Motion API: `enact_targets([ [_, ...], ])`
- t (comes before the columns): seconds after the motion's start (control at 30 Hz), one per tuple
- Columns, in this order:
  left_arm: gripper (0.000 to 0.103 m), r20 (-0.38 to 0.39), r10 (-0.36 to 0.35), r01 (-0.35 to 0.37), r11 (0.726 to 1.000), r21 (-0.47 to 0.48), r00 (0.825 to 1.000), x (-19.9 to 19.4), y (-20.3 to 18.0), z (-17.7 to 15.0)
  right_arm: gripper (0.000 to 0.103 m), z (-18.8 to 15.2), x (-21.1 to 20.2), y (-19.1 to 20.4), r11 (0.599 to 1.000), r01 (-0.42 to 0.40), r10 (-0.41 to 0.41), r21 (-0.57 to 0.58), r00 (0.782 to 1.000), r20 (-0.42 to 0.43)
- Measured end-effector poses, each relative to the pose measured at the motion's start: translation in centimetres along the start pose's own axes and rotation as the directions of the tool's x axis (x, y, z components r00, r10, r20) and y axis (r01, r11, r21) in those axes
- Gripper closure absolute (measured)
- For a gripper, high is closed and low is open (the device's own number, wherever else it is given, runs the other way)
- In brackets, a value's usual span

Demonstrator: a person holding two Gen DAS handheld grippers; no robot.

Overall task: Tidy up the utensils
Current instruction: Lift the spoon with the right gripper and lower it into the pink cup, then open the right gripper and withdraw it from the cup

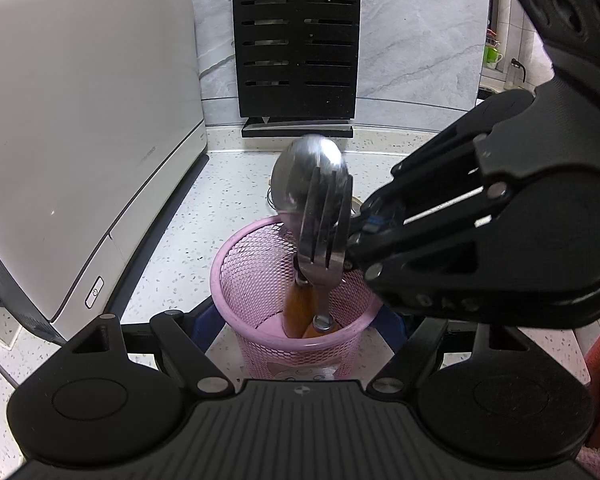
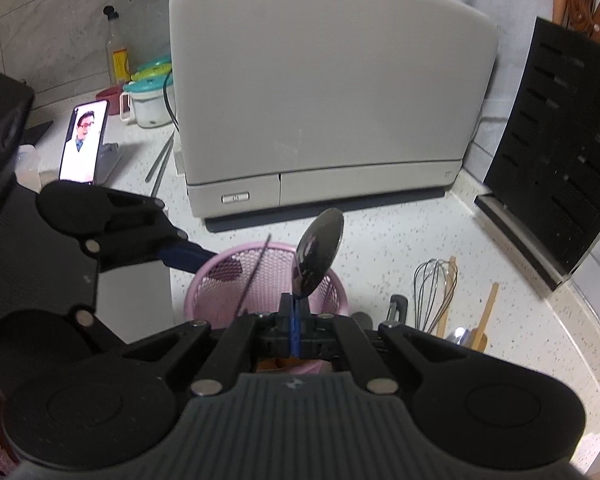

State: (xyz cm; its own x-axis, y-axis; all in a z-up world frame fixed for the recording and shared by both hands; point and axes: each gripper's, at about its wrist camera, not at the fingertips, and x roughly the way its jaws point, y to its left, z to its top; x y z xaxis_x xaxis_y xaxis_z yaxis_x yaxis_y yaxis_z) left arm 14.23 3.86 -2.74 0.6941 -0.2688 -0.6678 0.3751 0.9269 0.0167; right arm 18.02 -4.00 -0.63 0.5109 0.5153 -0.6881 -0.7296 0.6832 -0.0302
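Spoon (image 1: 310,178) bowl blurred; handle perhaps hidden inside pink basket (image 1: 236,264).

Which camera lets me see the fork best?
The left wrist view: there the fork faces the camera, tines up, in front of the spoon, handle down in the pink basket. In the right wrist view it is edge-on, just a thin dark line.
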Motion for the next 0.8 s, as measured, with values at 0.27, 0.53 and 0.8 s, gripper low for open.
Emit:
enact_targets([
  [0.27,0.012,-0.001,0.0,0.0,1.0,0.0,1.0,0.0,-0.1,0.0,0.103,-0.1,0.0,0.2,1.0,-0.002,0.002,-0.005,1.0,-0.009],
  [0.53,0.012,-0.001,0.001,-0.001,1.0,0.002,1.0,0.1,-0.1,0.0,0.098,0.0,-0.6,-0.2,0.999,-0.012,0.013,0.052,1.0,-0.027],
  [0.8,0.012,-0.002,0.001,-0.001,1.0,0.001,1.0,0.0,-0.1,0.0,0.077,0.1,-3.1,-0.6,0.992,-0.026,0.027,0.126,1.0,-0.005],
])
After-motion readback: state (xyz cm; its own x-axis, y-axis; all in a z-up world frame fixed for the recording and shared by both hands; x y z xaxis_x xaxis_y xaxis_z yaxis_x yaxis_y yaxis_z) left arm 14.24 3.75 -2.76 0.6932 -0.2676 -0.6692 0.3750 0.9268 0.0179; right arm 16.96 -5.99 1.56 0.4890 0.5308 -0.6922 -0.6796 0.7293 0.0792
